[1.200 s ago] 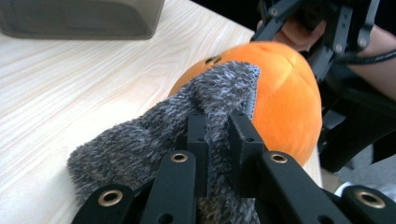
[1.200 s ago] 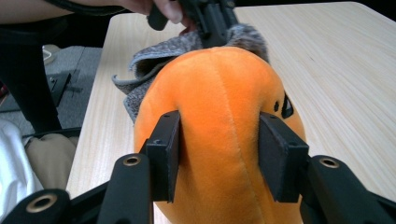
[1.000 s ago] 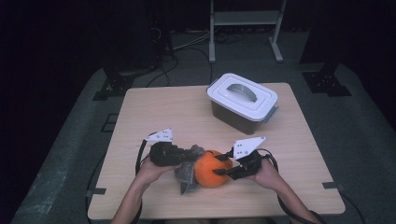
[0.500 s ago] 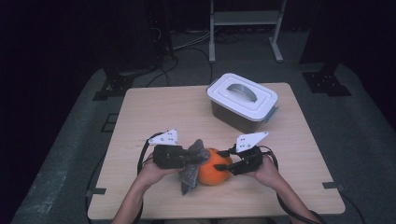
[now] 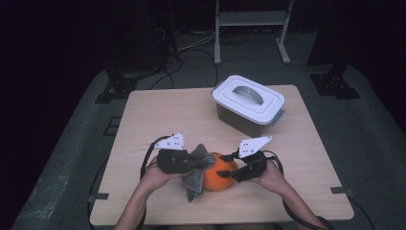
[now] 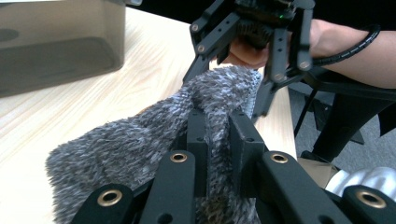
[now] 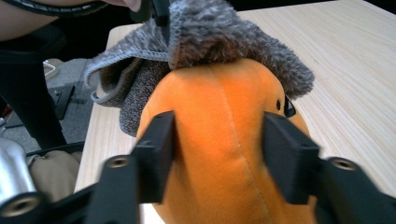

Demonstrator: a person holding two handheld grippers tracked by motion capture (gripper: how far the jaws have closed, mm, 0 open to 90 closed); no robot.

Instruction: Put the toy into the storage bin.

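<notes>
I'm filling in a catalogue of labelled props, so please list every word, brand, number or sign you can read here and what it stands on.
None can be read.
The lidded box, the orange plush toy, the grey fuzzy cloth and the table bear no print.
The toy's small dark marks are stitched features, not letters.

Both forearms come in over the table's near edge. The left gripper [image 5: 194, 165] points right, jaws clamped tight. The right gripper [image 5: 230, 172] points left toward it, its jaws just opening, standing apart
</notes>
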